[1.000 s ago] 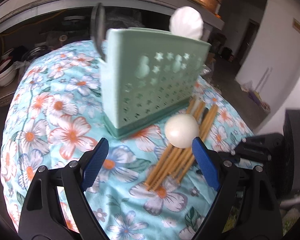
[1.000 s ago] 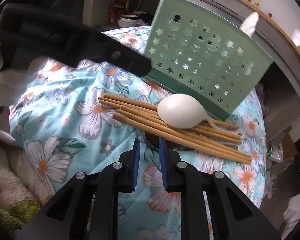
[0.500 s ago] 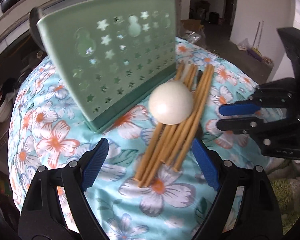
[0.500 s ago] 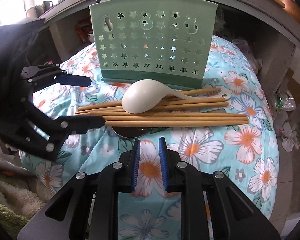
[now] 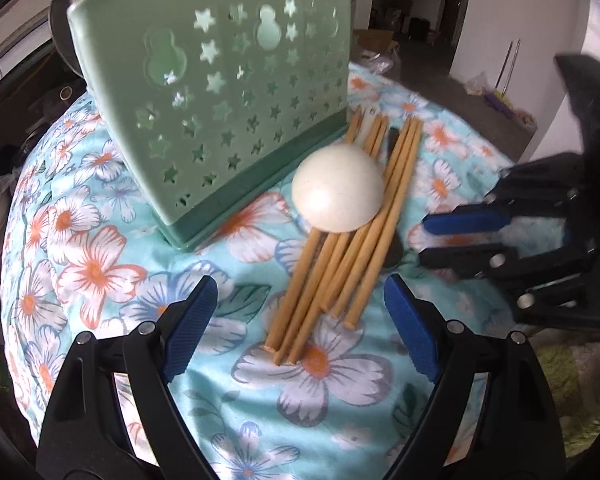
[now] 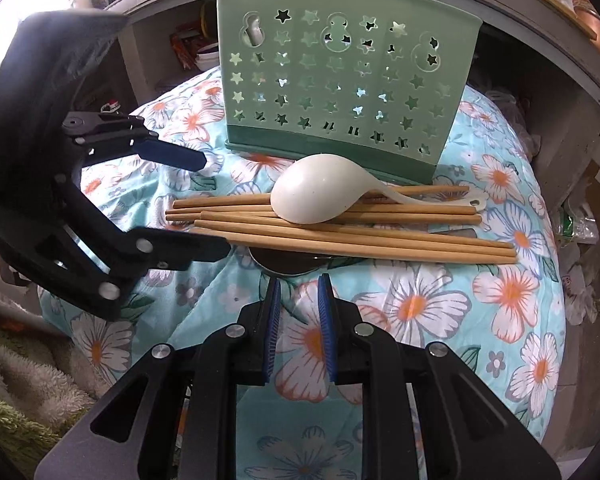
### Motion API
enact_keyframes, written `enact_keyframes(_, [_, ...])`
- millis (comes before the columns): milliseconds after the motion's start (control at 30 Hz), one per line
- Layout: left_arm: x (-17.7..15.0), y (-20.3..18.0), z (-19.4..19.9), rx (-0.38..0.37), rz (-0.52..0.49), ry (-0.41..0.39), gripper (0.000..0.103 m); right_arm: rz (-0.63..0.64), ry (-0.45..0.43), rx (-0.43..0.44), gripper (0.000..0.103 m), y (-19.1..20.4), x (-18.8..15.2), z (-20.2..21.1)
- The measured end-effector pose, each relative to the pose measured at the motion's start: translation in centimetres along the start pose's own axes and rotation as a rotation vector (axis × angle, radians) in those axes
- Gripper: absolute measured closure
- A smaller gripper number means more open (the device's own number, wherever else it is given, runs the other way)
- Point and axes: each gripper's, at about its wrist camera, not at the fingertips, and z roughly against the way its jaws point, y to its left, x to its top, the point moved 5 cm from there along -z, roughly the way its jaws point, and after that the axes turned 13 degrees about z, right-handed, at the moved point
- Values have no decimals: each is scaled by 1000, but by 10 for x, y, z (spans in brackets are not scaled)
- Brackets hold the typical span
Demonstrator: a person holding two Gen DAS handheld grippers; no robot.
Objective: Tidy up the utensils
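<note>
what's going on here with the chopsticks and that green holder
A person holds a gripper in each hand over a floral cloth. Neither holds anything: the left gripper is wide open at the chopsticks' near ends, the right gripper nearly closed beside them. A white spoon lies on the chopsticks, in front of the green holder.
</note>
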Motion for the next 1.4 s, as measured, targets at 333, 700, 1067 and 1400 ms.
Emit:
enact_keyframes(333, [8,17,-8,27,71,-4,22,57,0,-20,84,10,4,-4])
enact_keyframes(700, [9,21,-10,27,84,-8,22,220,22,-86,84,32,18,-23])
enact_keyframes(1067, [8,22,-9,23,94,-14,22,225,15,-95,95,39,19,-15])
enact_keyframes(1400, [8,22,-9,27,96,-18,22,263,23,-62,93,50,3,4])
